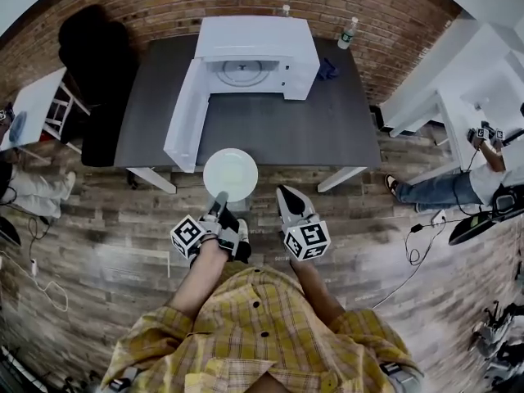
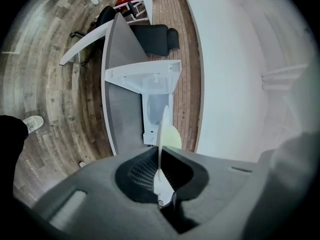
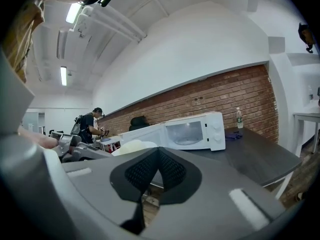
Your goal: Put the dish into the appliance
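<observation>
Nearest the lens: yellow plaid shirt (image 1: 254, 326), both forearms out front. Left gripper (image 1: 219, 197) is pinching the near rim of the dish (image 1: 231, 174); its own view shows the rim edge-on, wedged between the pads. The dish hangs out ahead of those jaws, roughly flat, over the table (image 1: 270, 133) edge. Right gripper (image 1: 285, 191) sits just beside the left one, jaws pressed together on nothing. The microwave (image 1: 255, 56) is well ahead of both grippers, its door (image 1: 187, 121) swung open ahead-left and its cavity clear to enter. The dish looks like a pale glazed plate: stiff, smooth, likely slick, moderately light, chips if knocked. A one-sided rim pinch means it can droop or pivot, so grip deep on the rim and keep it level. No brand legible on the microwave; the bottle (image 1: 348, 33) label is too small; the marker cubes carry only square patterns, no text.
</observation>
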Available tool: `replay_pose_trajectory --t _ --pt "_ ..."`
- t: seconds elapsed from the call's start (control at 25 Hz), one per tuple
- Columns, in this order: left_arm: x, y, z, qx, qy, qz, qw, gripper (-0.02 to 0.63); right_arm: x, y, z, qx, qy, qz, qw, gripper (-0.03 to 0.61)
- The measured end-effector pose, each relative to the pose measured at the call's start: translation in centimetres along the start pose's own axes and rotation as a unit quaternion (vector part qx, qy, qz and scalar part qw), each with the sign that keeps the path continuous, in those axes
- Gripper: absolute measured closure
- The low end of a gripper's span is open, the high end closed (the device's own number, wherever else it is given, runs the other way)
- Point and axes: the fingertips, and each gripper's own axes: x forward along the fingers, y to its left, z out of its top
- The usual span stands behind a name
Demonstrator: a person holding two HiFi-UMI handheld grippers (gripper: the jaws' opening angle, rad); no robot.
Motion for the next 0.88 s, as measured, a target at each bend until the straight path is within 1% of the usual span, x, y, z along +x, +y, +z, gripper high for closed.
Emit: replay_pose_trajectory --t 0.12,0.28,0.48,0.64,0.76,0.88 --pt "2.4 -0.7 1.5 0.001 0.003 -0.002 1.0 0.603 2.9 -0.9 1.2 -0.003 0.003 0.002 1.0 0.574" --pt "4.9 -0.9 3.5 0.003 0.007 0.015 0.9999 0.603 5.8 -2.0 2.2 0.006 0.004 0.005 1.0 0.574" --pt "8.2 -1.2 5.3 0.012 0.019 0.024 0.9995 0.603 8.9 -3.7 3.4 0.009 0.003 -0.005 1.0 0.574" --pt "10.4 -1.4 6.2 0.012 0.026 0.023 0.9993 0.603 10.8 -4.9 4.0 0.009 0.005 -0.014 1.0 0.574" --pt "12.1 -1.8 7.2 0.006 0.031 0.013 0.9994 0.603 12.3 -5.6 4.3 0.007 0.007 -0.02 1.0 0.574" --pt "13.3 -1.8 7.9 0.013 0.038 0.019 0.999 0.603 13.4 -6.3 4.6 0.013 0.008 -0.026 1.0 0.574"
